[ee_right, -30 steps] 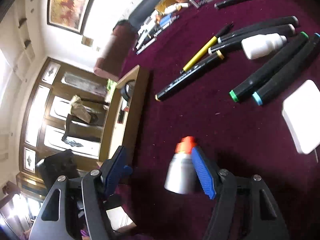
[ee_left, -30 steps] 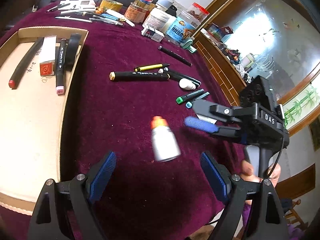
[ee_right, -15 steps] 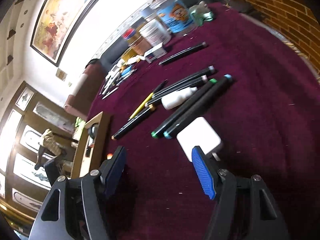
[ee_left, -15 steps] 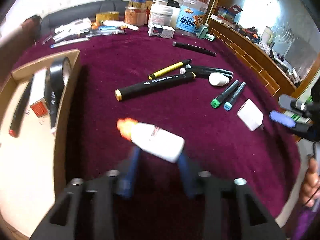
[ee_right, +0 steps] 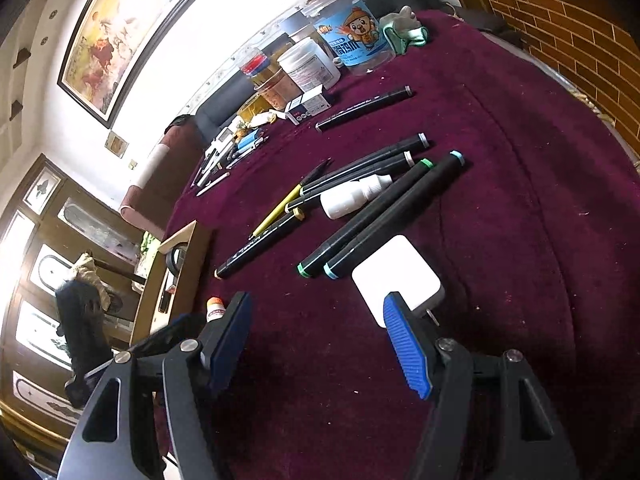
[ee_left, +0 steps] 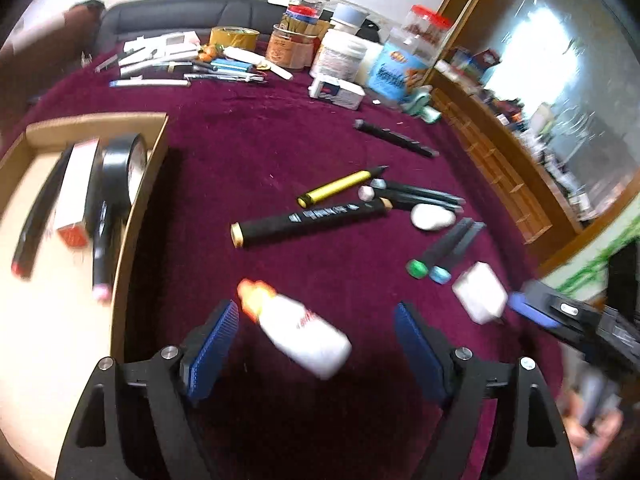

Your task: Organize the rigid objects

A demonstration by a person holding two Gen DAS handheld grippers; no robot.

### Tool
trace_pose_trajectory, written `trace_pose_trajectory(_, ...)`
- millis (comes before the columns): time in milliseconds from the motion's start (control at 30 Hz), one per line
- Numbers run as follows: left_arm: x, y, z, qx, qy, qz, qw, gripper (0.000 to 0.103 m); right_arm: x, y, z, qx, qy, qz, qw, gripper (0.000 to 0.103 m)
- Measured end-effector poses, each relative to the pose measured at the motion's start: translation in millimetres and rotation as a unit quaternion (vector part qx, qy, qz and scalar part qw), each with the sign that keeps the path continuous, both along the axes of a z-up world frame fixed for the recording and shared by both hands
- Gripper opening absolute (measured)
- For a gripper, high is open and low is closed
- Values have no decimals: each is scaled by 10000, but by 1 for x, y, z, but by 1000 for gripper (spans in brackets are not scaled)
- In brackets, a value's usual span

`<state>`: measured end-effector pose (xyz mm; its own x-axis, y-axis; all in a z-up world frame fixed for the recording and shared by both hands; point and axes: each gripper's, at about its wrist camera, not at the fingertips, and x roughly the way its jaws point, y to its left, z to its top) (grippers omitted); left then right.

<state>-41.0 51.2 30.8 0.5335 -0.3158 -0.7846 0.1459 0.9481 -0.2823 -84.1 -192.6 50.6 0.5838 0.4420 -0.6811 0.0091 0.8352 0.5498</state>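
A white glue bottle with an orange cap point(ee_left: 300, 330) lies on the maroon cloth between the open fingers of my left gripper point(ee_left: 316, 352); its cap also peeks out in the right wrist view point(ee_right: 215, 305). A cardboard tray point(ee_left: 132, 216) at the left holds a black tape roll point(ee_left: 116, 168), a red-and-white box and markers. My right gripper point(ee_right: 316, 344) is open and empty, its right finger just over a white charger block point(ee_right: 398, 280). Black markers point(ee_right: 372, 216), a yellow pen point(ee_right: 276, 212) and a small white bottle point(ee_right: 352, 196) lie in the middle.
Jars point(ee_left: 404, 60), a small box point(ee_left: 336, 92), a yellow tape roll point(ee_left: 234, 38) and several pens point(ee_left: 180, 68) crowd the far edge of the table. A wooden cabinet with glass point(ee_left: 560, 120) stands at the right. The right gripper shows at the right edge of the left wrist view point(ee_left: 532, 316).
The right gripper let the glue bottle go and drew back to the charger block. The left gripper closed around the glue bottle half a second ago and now stands open around it.
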Motion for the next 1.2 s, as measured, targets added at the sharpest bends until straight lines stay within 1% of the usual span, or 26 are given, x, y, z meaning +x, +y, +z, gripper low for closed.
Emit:
trace_pose_trajectory(33, 4, -4, -5, 127, -11, -23, 9999, 83, -1, -1, 1, -40, -12, -16, 10000, 67)
trace_pose_trajectory(67, 7, -9, -12, 316, 1, -63, 9995, 73, -2, -2, 3, -81, -27, -41, 10000, 67)
trace_pose_trajectory(100, 8, -12, -18, 452, 30, -89, 9989, 51, -4, -4, 5, -130, -49, -80, 9999, 67)
trace_pose_trajectory(133, 4, -14, -18, 644, -147, -101, 9978, 44, -6, -7, 6, -190, -72, -120, 9997, 67)
trace_pose_trajectory(167, 1, -16, -19, 565, -114, -305, 9979, 27, -9, -10, 8, -270, -97, -164, 9995, 67)
trace_pose_trajectory(267, -6, -8, -18, 220, 22, -427, 9988, 27, -11, -18, 8, -502, -95, -302, 9982, 67)
trace_pose_trajectory(333, -13, 1, -15, -21, 74, -448, 9990, 27, -10, -22, 6, -509, -67, -354, 9981, 67)
trace_pose_trajectory(467, -28, 13, -2, -362, 15, -451, 9983, 27, -3, -14, 7, -499, -78, -303, 9983, 67)
trace_pose_trajectory(600, -42, 31, 12, -698, -80, -365, 9969, 27, 16, 13, 13, -694, -126, -71, 9975, 67)
trace_pose_trajectory(667, -45, 40, 15, -807, -97, -291, 9963, 27, 27, 33, 15, -738, -126, 208, 9970, 67)
trace_pose_trajectory(700, -48, 46, 16, -886, -95, -250, 9957, 27, 37, 49, 15, -750, -67, 434, 9962, 67)
trace_pose_trajectory(767, -52, 55, 18, -1007, -101, -179, 9947, 27, 49, 68, 10, -639, 60, 621, 9960, 67)
trace_pose_trajectory(833, -56, 65, 21, -1100, -138, -115, 9938, 27, 65, 89, 0, -367, 317, 753, 9960, 67)
trace_pose_trajectory(900, -60, 74, 23, -1174, -185, -87, 9929, 27, 79, 106, -9, -322, 514, 709, 9956, 67)
trace_pose_trajectory(1000, -66, 88, 26, -1292, -259, -42, 9913, 27, 103, 126, -24, -421, 832, 438, 9947, 67)
trace_pose_trajectory(1100, -68, 103, 27, -1423, -285, 29, 9894, 27, 120, 141, -30, -336, 982, 276, 9942, 66)
trace_pose_trajectory(1167, -69, 113, 26, -1486, -319, 84, 9884, 27, 128, 151, -32, -460, 1047, 169, 9933, 66)
trace_pose_trajectory(1200, -69, 118, 26, -1504, -336, 116, 9880, 27, 131, 158, -31, -666, 1034, 86, 9924, 66)
